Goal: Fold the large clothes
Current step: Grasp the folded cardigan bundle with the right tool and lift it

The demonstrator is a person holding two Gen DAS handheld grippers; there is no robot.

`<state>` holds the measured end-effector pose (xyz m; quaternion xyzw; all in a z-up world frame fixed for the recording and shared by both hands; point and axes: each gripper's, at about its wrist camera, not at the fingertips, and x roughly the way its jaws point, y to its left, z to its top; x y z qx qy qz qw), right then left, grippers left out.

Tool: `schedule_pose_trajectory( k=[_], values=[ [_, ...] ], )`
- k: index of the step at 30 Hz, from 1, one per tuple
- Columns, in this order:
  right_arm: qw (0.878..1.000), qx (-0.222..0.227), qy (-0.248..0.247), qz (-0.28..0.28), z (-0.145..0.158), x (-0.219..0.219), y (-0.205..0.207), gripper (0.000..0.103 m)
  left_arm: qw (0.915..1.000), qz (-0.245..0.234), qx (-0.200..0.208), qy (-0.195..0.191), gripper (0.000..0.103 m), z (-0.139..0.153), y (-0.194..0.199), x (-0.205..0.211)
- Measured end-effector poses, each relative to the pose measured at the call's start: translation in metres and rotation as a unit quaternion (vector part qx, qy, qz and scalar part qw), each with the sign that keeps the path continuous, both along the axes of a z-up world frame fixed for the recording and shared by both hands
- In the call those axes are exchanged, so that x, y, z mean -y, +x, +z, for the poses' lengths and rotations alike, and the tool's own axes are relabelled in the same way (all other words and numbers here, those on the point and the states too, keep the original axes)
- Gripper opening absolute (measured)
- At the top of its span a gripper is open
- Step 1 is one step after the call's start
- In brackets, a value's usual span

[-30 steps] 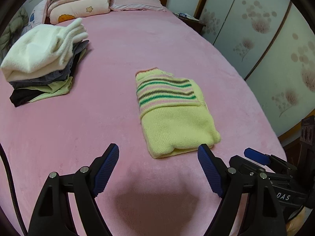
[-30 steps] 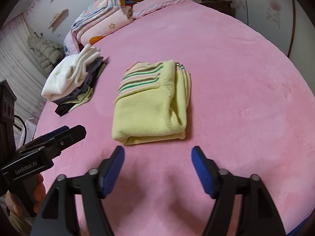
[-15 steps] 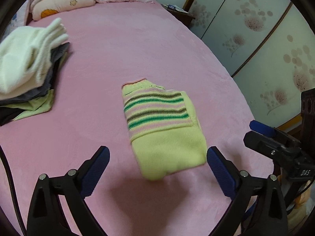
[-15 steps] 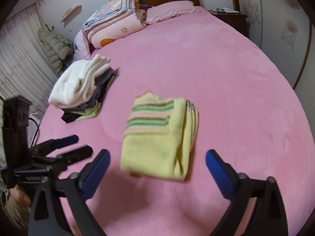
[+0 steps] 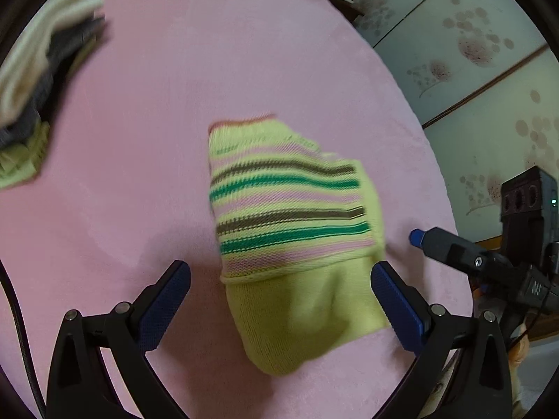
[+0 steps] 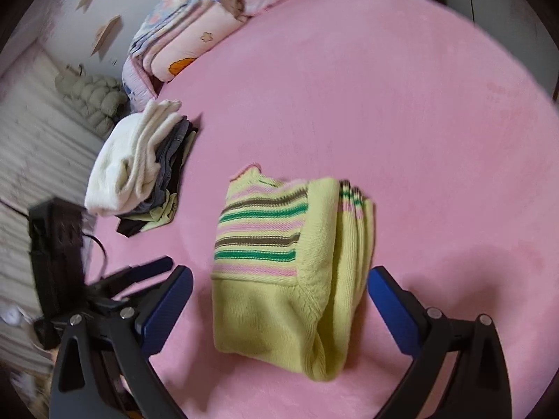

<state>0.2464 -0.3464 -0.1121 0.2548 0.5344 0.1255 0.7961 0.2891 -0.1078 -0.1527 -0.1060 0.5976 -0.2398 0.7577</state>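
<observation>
Left wrist view looks down over a yellow striped sweater (image 5: 297, 241), already folded into a thick packet and lying on the pink bed (image 5: 174, 87). The left claw (image 5: 279, 300) stands wide open, one blue pad off each side of the sweater's plain yellow near end, neither pad touching the knit as far as I can tell. From the right wrist view the right claw (image 6: 279, 300) is just as wide open, straddling that same near end, with the stacked fold edges of the sweater (image 6: 290, 269) on its right side.

Beyond the sweater's far left corner sits a stack of folded clothes (image 6: 139, 164), a white knit on top, well apart from the sweater. Farther off behind the stack, a pile of quilts (image 6: 185, 35) rests at the head of the bed.

My guess is the folding itself is finished and the step now is to lift the packet and carry it to the stack. To do that well, each claw should come down on its own side of the sweater and close on every layer at once, low against the bed, so no inner fold slips out. The loose layered edges on the right need the deeper bite. Lift both sides level and together; a thick knit like this will sag in the middle and may unroll if one side leads.
</observation>
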Motion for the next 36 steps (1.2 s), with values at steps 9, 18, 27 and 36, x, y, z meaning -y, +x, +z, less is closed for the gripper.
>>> schedule_pose_trajectory(
  k=[9,18,27,36],
  values=[
    [0.995,-0.064,0.071,-0.013,-0.057,0.014,0.011,0.101,0.9982,-0.001,-0.056,-0.023,0.102,-0.047,0.011,0.006],
    [0.99,-0.102,0.099,0.007,-0.091,0.006,0.021,0.101,0.9977,-0.009,-0.059,-0.034,0.102,-0.067,0.013,0.021],
    [0.989,-0.097,0.113,0.018,-0.102,0.007,0.021,0.103,0.9974,-0.013,-0.056,-0.043,0.103,-0.072,0.01,0.02],
    [0.989,-0.07,0.124,0.041,-0.1,0.004,0.018,0.072,0.9981,-0.024,-0.037,-0.043,0.076,-0.064,-0.001,0.013]
  ],
)
